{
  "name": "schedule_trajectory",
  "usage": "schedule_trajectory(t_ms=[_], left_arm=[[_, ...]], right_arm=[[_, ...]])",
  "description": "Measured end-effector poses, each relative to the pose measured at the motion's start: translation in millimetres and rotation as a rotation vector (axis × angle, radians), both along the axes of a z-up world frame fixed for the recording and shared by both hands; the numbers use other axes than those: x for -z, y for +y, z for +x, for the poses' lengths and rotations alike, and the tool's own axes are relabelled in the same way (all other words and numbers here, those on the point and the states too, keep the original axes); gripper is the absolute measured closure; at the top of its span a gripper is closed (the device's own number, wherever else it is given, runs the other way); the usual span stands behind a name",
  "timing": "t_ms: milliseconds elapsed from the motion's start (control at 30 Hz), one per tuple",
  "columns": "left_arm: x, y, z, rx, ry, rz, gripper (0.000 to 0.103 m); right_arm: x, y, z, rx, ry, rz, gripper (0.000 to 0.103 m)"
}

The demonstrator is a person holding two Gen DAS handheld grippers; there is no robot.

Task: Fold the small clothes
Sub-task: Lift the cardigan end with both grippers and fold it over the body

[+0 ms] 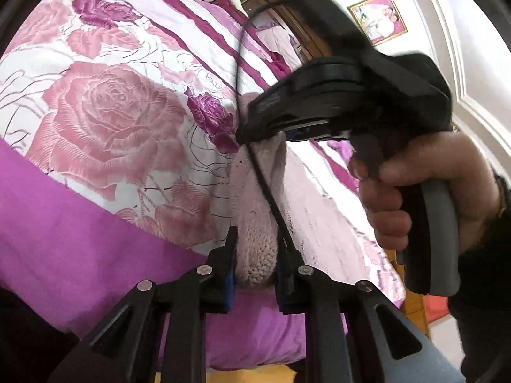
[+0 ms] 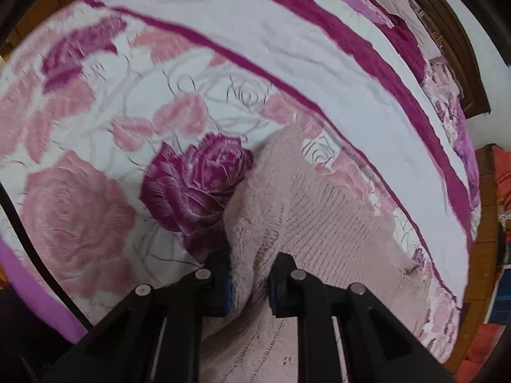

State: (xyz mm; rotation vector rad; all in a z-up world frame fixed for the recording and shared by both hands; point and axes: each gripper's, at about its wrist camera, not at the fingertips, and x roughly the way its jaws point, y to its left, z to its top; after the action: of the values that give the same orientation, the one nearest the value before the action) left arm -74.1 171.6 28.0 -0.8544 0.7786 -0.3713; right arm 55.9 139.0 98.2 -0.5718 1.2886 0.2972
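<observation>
**Both jaws pinching the pink knit**

My left gripper (image 1: 255,265) is clamped tight on a bunched fold of the pink knit (image 1: 255,249), low in the centre of the left wrist view; the wool bulges out between the two black fingers (image 1: 228,255). From there the garment runs up the frame, over the bedspread (image 1: 105,121) with its big pink and magenta roses.

My right gripper (image 2: 249,284) has its jaws drawn nearly together on a fuzzy ridge of the same knit (image 2: 319,223), low in the centre of the right wrist view; its pads press into the wool on both sides. The rest of the garment spreads to the lower right of that frame, lying flat on the bedspread (image 2: 80,210), beside a magenta rose.

In the left wrist view, the right gripper's black body fills the upper right, tilted steeply down at the knit, with my right hand (image 1: 424,191) wrapped round its grey handle. A black cable (image 1: 262,178) hangs from it across the wool. A framed picture (image 1: 377,19) hangs on the wall at the upper right.
</observation>
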Motion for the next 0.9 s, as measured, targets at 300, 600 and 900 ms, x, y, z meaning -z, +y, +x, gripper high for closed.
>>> schedule_trajectory(t_ms=[300,600,900], left_arm=[[-32,22,-33,-0.061,-0.038,0.089,0.103],[-73,40,-61,-0.131,-0.052,0.221,0.103],[-85,-14,-57,-0.085,-0.12,0.394,0.103]], right_arm=[[-19,17,-16,-0.094,0.051,0.212,0.088],[-54,35,-35,-0.16,0.062,0.395,0.087],[-73,1,-48,-0.236,0.003,0.372,0.087]])
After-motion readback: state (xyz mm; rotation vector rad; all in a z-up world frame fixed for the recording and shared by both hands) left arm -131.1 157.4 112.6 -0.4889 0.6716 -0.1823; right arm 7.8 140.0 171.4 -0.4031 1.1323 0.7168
